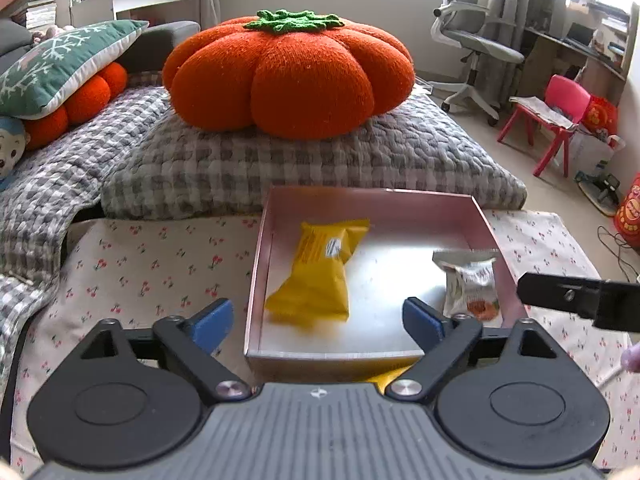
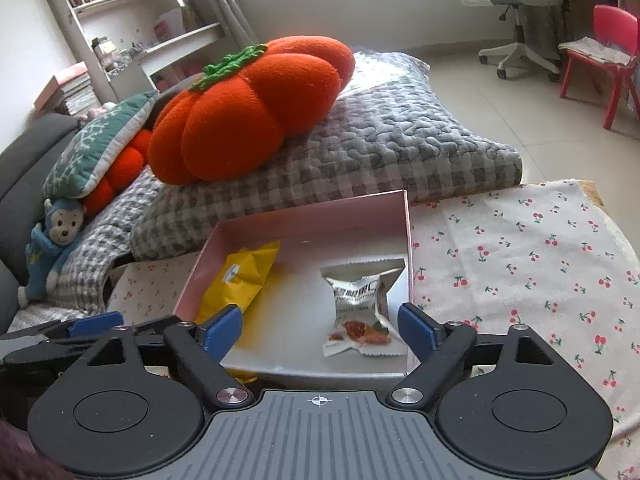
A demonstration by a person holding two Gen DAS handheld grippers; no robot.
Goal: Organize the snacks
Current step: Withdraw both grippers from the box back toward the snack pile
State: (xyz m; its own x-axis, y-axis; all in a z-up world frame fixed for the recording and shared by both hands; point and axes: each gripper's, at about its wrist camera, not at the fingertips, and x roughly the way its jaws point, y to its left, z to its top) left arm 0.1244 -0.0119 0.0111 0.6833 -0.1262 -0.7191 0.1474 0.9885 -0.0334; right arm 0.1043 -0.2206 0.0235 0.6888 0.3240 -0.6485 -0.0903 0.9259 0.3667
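A pink open box (image 1: 372,196) (image 2: 308,216) sits on the cherry-print cloth. Inside it lie a yellow snack packet (image 1: 320,272) (image 2: 236,284) on the left and a small silver nut packet (image 1: 472,288) (image 2: 360,308) on the right. My left gripper (image 1: 318,326) is open and empty, just above the box's near edge. My right gripper (image 2: 320,330) is open and empty, over the box's near edge with the silver packet between its fingers' line. A yellow packet corner (image 1: 386,378) (image 2: 244,378) shows under the box's near wall. The right gripper's finger also shows in the left wrist view (image 1: 576,296).
A big orange pumpkin cushion (image 1: 288,76) (image 2: 248,112) rests on a grey checked quilt (image 1: 320,160) (image 2: 380,152) behind the box. Cherry-print cloth (image 1: 152,264) (image 2: 520,264) covers the table. An office chair (image 1: 472,40) and a pink chair (image 1: 556,120) stand at right.
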